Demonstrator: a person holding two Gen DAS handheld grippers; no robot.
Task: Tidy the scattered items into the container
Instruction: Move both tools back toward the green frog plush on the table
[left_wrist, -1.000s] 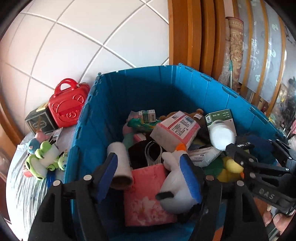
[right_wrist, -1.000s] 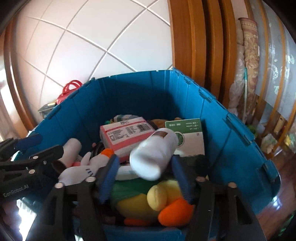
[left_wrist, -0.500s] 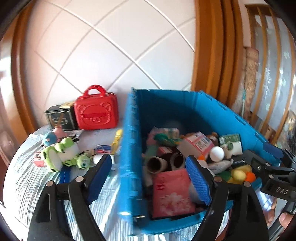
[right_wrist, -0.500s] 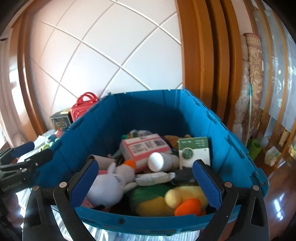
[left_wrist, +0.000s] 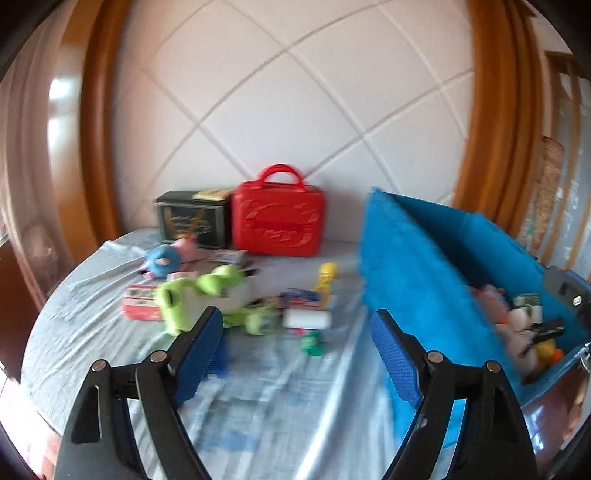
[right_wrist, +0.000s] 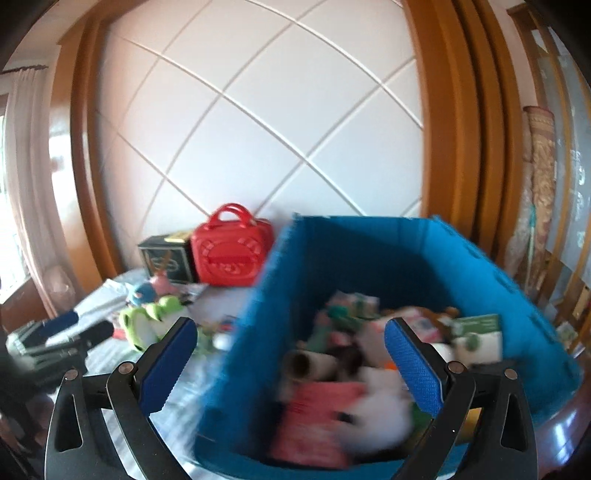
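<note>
The blue container (left_wrist: 413, 273) (right_wrist: 369, 258) stands at the right of the table and holds several items, among them a pink pack (right_wrist: 314, 417) and a white plush (right_wrist: 376, 402). Scattered items lie to its left: a green frog plush (left_wrist: 199, 295) (right_wrist: 147, 321), a blue and pink toy (left_wrist: 166, 258), a yellow figure (left_wrist: 327, 277), a white block (left_wrist: 306, 318), a small green toy (left_wrist: 312, 343). My left gripper (left_wrist: 295, 354) hangs open and empty over the table, just short of these items. My right gripper (right_wrist: 290, 363) is wide open and empty above the container's near left corner.
A red handbag (left_wrist: 279, 221) (right_wrist: 231, 254) and a dark box (left_wrist: 192, 221) stand against the white panelled wall. A light plastic sheet (left_wrist: 258, 406) covers the table. Wooden frames flank the wall. The right gripper's body (left_wrist: 565, 295) shows beyond the container in the left wrist view.
Both grippers opened, dropped the white plush and the white bottle into the container, then drew back. The left one swung left to the scattered items; the right one rose and backed off.
</note>
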